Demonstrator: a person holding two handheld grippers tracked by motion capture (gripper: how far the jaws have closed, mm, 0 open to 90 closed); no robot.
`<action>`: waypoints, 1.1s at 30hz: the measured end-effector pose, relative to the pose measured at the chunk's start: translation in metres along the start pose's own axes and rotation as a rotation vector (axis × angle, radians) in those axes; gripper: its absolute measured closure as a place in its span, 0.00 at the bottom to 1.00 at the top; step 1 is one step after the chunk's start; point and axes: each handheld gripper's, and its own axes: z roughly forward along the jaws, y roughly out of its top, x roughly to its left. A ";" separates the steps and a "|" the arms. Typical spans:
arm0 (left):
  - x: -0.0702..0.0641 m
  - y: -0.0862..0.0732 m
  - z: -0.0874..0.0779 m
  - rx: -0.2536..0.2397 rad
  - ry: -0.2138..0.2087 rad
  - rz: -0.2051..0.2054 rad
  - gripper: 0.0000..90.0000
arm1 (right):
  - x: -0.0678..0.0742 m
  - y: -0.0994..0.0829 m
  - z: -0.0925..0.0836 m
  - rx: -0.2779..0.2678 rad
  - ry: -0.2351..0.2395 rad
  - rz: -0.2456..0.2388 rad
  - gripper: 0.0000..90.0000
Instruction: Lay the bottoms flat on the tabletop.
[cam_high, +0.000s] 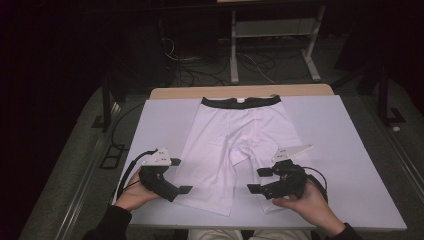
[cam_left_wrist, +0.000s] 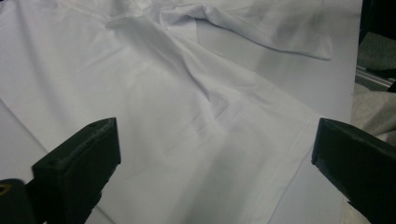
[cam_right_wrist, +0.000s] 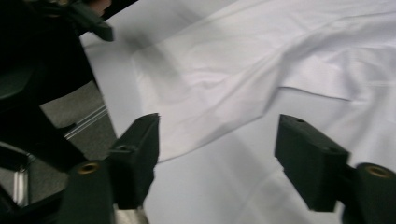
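Observation:
White shorts (cam_high: 235, 140) with a black waistband (cam_high: 240, 102) lie flat on the white table (cam_high: 350, 150), legs pointing toward me. My left gripper (cam_high: 181, 175) hovers at the outer edge of the left leg, near its hem, jaws wide open and empty. In the left gripper view the shorts' cloth (cam_left_wrist: 187, 116) spreads between and beyond the left gripper (cam_left_wrist: 215, 154). My right gripper (cam_high: 256, 180) is open over the right leg's hem, with nothing pressed between its fingers. The right gripper view has the right gripper (cam_right_wrist: 217, 154) above bare table beside a leg's hem (cam_right_wrist: 233, 79).
A wooden strip (cam_high: 240, 92) runs along the table's far edge. Beyond it stand a metal table frame (cam_high: 272, 40) and loose cables (cam_high: 200, 75) on the dark floor. The table's near edge (cam_high: 250, 227) lies just in front of my hands.

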 end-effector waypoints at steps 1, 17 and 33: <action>0.000 0.001 0.001 -0.005 0.002 0.000 0.00 | -0.003 0.000 -0.004 -0.007 -0.018 0.011 0.26; 0.000 0.014 0.017 -0.114 0.014 -0.046 0.00 | -0.044 -0.011 -0.044 -0.074 -0.124 0.128 0.00; 0.005 -0.006 0.014 -0.199 0.050 -0.118 0.00 | -0.064 -0.050 -0.058 -0.143 -0.144 0.166 0.00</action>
